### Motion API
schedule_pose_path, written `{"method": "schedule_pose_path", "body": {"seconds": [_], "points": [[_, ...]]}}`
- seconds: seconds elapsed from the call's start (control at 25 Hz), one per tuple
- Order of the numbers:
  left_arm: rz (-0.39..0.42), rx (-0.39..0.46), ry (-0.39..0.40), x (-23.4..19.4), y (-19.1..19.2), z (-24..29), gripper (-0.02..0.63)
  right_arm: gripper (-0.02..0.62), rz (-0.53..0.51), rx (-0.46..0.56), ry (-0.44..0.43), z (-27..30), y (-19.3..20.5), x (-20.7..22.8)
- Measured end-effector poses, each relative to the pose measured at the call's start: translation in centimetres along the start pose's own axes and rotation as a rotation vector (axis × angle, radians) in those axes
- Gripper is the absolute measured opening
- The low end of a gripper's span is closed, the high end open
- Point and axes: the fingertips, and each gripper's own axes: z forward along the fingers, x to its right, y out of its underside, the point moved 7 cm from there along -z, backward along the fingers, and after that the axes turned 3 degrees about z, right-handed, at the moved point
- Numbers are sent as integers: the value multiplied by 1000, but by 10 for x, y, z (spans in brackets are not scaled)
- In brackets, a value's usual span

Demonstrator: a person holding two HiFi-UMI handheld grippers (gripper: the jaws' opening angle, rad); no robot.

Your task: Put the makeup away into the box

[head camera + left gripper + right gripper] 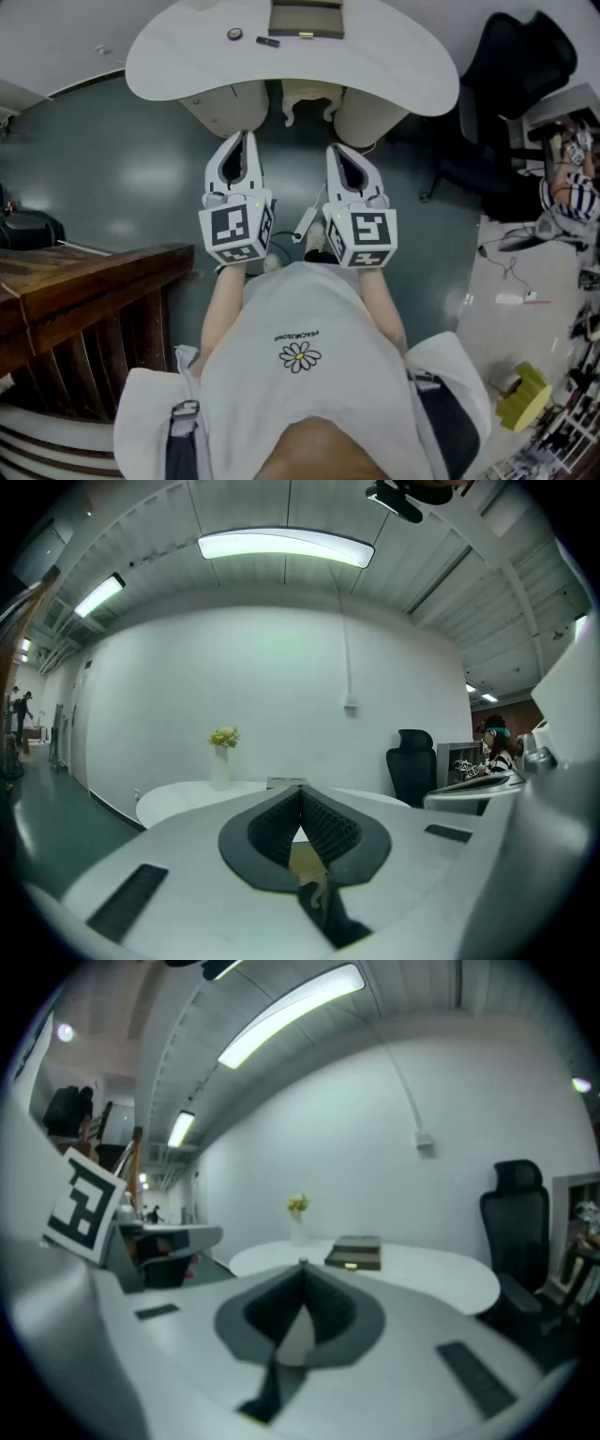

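Observation:
A dark, flat box lies at the far side of a white, rounded table. Left of it on the tabletop sit a small round compact and a short dark tube. Both grippers hang side by side over the floor, well short of the table. My left gripper is shut and holds nothing, with its tips meeting. My right gripper is shut and holds nothing as well; beyond its tips the box shows on the table.
A white vase of yellow flowers stands at the table's far left. A black office chair is to the right of the table, with a seated person beyond it. Dark wooden furniture is at my left.

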Motion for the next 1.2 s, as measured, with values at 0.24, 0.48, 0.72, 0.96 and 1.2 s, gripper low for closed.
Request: {"method": "schedule_pose_path", "body": {"seconds": [0.24, 0.48, 0.72, 0.96, 1.2], "points": [[-4, 1, 2, 1, 1, 1, 20, 29, -8, -7, -4, 0, 3, 3], [-6, -4, 6, 5, 1, 3, 20, 29, 11, -13, -19, -1, 6, 7], [-1, -11, 18, 17, 3, 12, 20, 29, 103, 21, -47, -1, 6, 25], [9, -5, 9, 30, 3, 26, 20, 29, 92, 27, -60, -2, 6, 47], [2, 24, -2, 53, -1, 35, 20, 29, 87, 36, -71, -10, 3, 70]]}}
